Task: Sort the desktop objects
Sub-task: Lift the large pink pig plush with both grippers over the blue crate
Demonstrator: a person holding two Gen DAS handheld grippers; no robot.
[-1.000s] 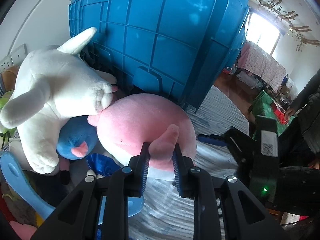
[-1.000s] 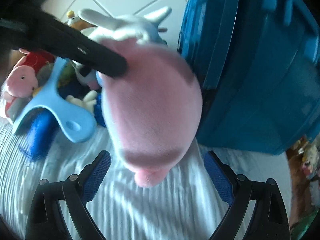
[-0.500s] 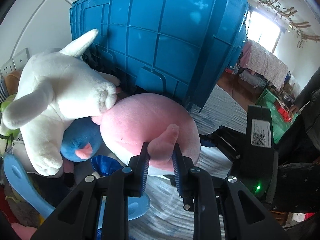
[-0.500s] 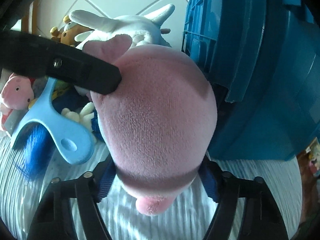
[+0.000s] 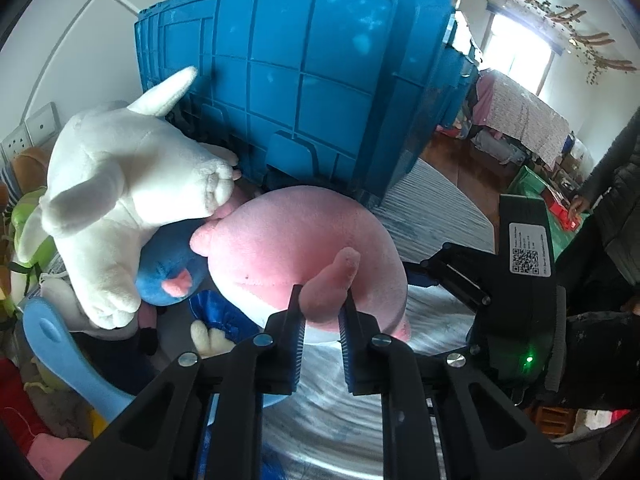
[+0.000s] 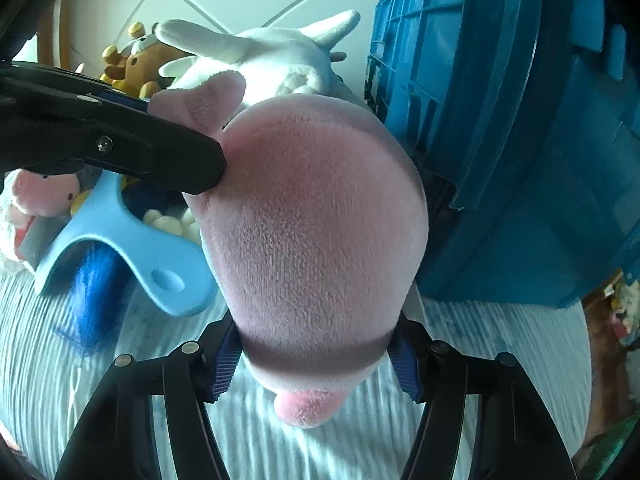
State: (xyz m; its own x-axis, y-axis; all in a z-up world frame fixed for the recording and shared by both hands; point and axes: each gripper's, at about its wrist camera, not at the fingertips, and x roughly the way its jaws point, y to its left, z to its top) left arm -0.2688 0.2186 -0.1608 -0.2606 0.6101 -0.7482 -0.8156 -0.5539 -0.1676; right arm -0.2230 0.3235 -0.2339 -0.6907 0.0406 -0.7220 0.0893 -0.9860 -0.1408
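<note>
Your left gripper [image 5: 320, 316] is pinching a small pink ear of the pink plush toy [image 5: 296, 248], its two blue pads squeezed narrow on it. Your right gripper [image 6: 316, 354] is reaching in low from the other side, and its fingers are now hugging the toy's round bottom; I think they are touching it, but the plush is hiding the tips. A second ago those fingers were standing wide and well apart from it. The toy is big, round and fuzzy, lying on the striped cloth [image 6: 360, 448] just beside the blue crate [image 5: 320, 92]. A white plush bunny [image 5: 120, 184] is leaning on its far side, and a light blue plastic scoop [image 6: 132, 256] is sitting near.
</note>
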